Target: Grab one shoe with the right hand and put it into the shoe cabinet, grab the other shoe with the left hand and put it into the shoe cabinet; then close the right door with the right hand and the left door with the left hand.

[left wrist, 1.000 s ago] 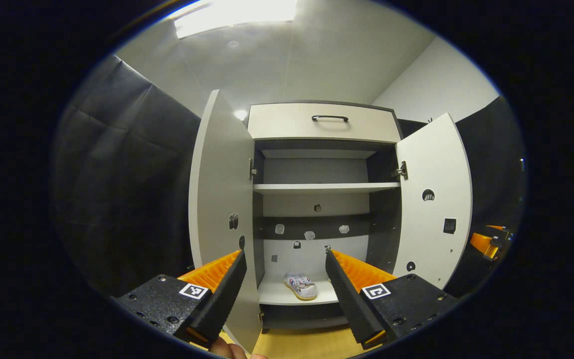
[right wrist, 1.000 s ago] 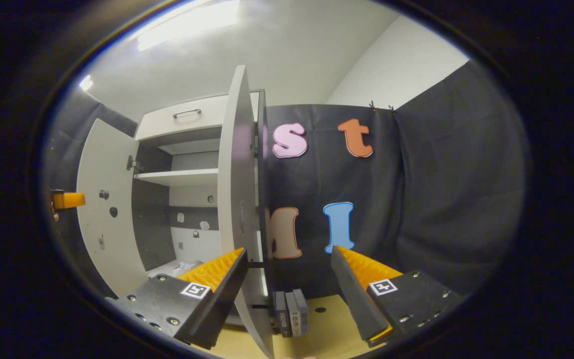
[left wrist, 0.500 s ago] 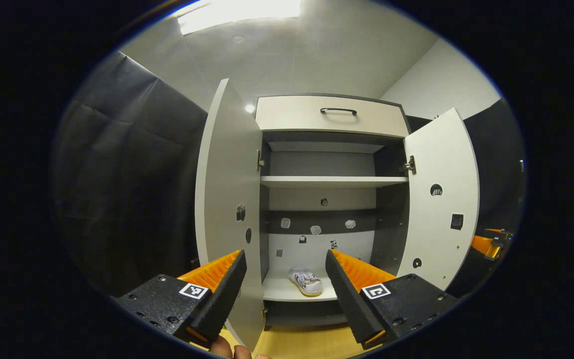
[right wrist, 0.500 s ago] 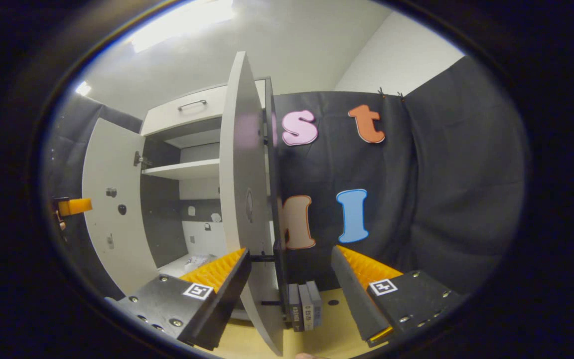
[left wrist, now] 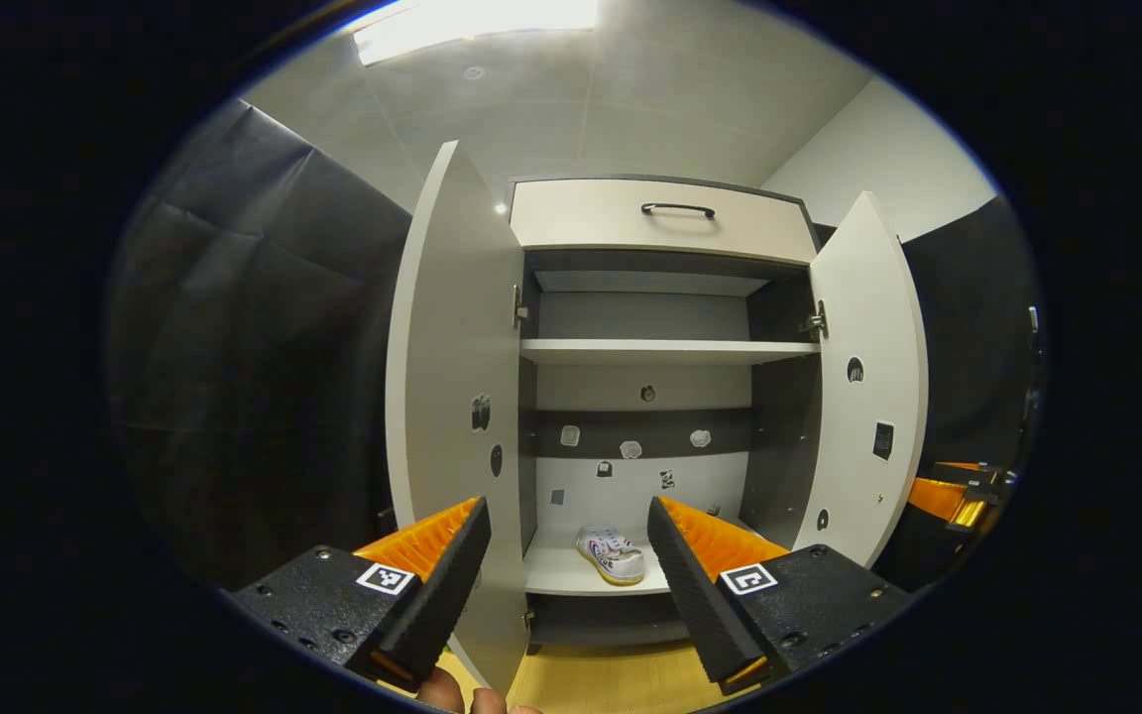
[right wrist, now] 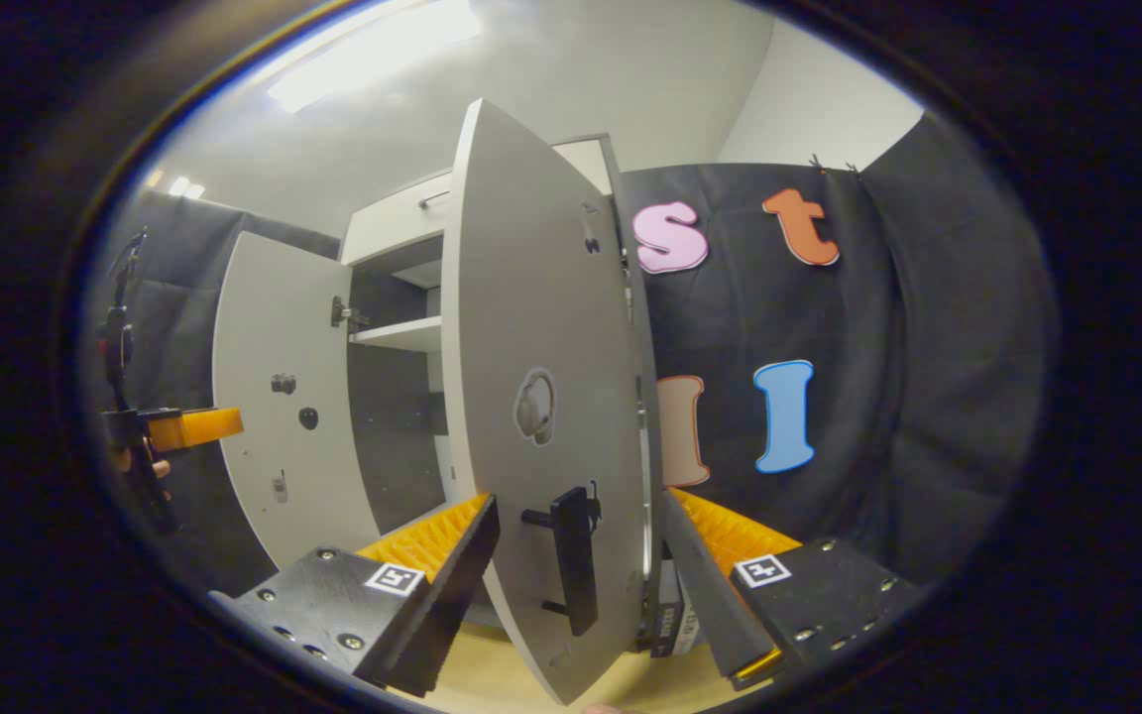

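Black cloth hangs on both sides of the booth, under a pale ceiling with a bright lamp, and a yellow wooden floor [left wrist: 611, 684] lies below. Against the back stands the shoe cabinet [left wrist: 660, 416], with a drawer on top and dark inner walls.

In the left gripper view we see one white shoe [left wrist: 612, 554] on the bottom shelf [left wrist: 556, 573], near the middle. Its long axis runs from the back of the cabinet toward the front; the end nearer to us, turned a little to the right, shows a yellowish sole edge. We cannot tell whether this end is the toe or the heel.

The left door [left wrist: 452, 397] stands wide open, and the right door [left wrist: 868, 387] is open as well, with its inner face turned partly toward us.

The left gripper [left wrist: 565, 535] has its fingers spread wide apart, with nothing between them; it hangs in front of the cabinet and touches nothing. A fingertip of the person's hand [left wrist: 462, 696] shows at the lower edge.

In the right gripper view the outer face of the right door fills the middle, and its dark handle [right wrist: 573, 560] sits between the fingers of the right gripper [right wrist: 581, 540]. These fingers are spread too and grip nothing. Whether one of them touches the door panel, we cannot tell.
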A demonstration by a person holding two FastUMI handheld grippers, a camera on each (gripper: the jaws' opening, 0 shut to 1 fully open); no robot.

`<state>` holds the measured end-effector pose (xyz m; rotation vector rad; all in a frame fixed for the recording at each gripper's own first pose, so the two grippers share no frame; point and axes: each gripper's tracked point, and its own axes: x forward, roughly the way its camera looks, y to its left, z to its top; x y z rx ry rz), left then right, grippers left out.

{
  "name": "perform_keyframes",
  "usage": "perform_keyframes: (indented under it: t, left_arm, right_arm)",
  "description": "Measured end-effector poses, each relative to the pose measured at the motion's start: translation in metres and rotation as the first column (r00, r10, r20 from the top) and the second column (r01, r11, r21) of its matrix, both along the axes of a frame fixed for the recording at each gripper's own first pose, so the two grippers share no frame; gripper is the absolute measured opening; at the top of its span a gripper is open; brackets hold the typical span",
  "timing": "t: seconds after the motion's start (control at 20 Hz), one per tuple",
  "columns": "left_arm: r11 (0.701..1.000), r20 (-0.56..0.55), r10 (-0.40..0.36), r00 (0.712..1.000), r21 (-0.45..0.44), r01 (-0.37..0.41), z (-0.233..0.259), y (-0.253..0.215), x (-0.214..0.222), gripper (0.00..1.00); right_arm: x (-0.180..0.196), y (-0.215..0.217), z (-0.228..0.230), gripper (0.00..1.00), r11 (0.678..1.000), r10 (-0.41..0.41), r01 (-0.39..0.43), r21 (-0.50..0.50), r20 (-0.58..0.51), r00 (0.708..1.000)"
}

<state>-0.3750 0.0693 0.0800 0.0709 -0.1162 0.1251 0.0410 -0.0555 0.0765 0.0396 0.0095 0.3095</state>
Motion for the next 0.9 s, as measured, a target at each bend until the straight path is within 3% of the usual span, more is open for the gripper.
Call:
perform_keyframes:
  t: [0.05,0.3,0.6,0.65,0.75,0.8,0.9]
  left_arm:
    - [1.0,-0.001,0.005,1.0,-0.003,-0.005,0.0,0.002,-0.001,0.93]
    - [0.999,-0.002,0.027,1.0,-0.027,-0.027,-0.007,0.009,0.001,0.96]
    - [0.997,-0.001,0.071,0.997,-0.02,-0.071,-0.006,0.02,-0.012,0.96]
    - [0.997,0.001,0.076,0.997,-0.021,-0.076,-0.005,0.022,-0.014,0.99]
    - [0.996,0.001,0.087,0.996,-0.023,-0.087,-0.007,0.025,-0.013,0.93]
    - [0.996,0.0,0.09,0.996,-0.024,-0.09,-0.008,0.026,-0.012,0.93]
    - [0.995,-0.004,0.097,0.995,-0.025,-0.097,-0.01,0.028,-0.012,0.93]
  right_arm:
    - [0.003,0.009,-0.001,0.98,1.0,0.016,-0.016,-0.004,0.002,1.0]
    - [0.013,0.064,-0.005,0.98,0.992,0.121,-0.121,0.037,-0.009,0.993]
    - [0.016,0.08,0.013,0.98,0.989,0.14,-0.141,0.033,0.05,0.989]
    - [0.016,0.08,0.014,0.92,0.989,0.141,-0.143,0.033,0.053,0.989]
    - [0.017,0.079,0.014,0.92,0.99,0.139,-0.141,0.029,0.055,0.989]
    - [0.017,0.078,0.013,0.98,0.99,0.137,-0.139,0.026,0.054,0.989]
    - [0.017,0.077,0.014,0.93,0.99,0.135,-0.137,0.023,0.054,0.989]
